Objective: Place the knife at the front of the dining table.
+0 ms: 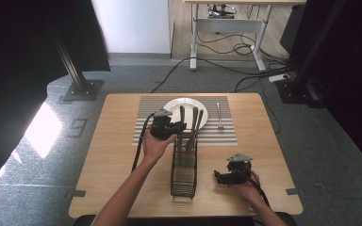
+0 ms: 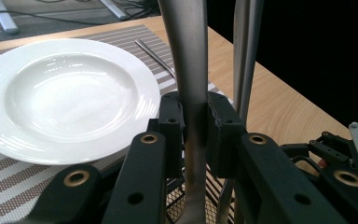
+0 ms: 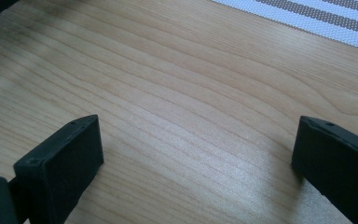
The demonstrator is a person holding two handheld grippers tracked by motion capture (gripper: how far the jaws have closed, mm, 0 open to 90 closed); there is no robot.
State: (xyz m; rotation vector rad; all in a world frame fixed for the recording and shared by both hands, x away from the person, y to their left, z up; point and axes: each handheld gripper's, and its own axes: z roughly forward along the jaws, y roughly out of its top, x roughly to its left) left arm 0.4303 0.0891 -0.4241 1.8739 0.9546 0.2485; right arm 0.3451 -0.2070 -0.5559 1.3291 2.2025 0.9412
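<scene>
A black wire cutlery basket [image 1: 185, 165] stands on the wooden table [image 1: 118, 155] and holds several metal utensils upright. My left gripper [image 1: 169, 127] reaches in from the left at the level of their handles. In the left gripper view its jaws [image 2: 196, 112] are shut on one steel utensil handle [image 2: 186, 56], pads pressed on both sides; a second handle [image 2: 244, 60] rises just behind. A white plate [image 1: 195, 107] [image 2: 70, 93] lies on the striped placemat [image 1: 146, 122] beyond. My right gripper [image 1: 226, 177] [image 3: 191, 158] rests open over bare wood at the front right, nothing between its jaws.
A single piece of cutlery [image 1: 219, 116] [image 2: 156, 56] lies on the placemat right of the plate. A corner of the placemat [image 3: 307, 18] shows far off in the right gripper view. Black frame posts, cables and a desk stand on the floor past the table.
</scene>
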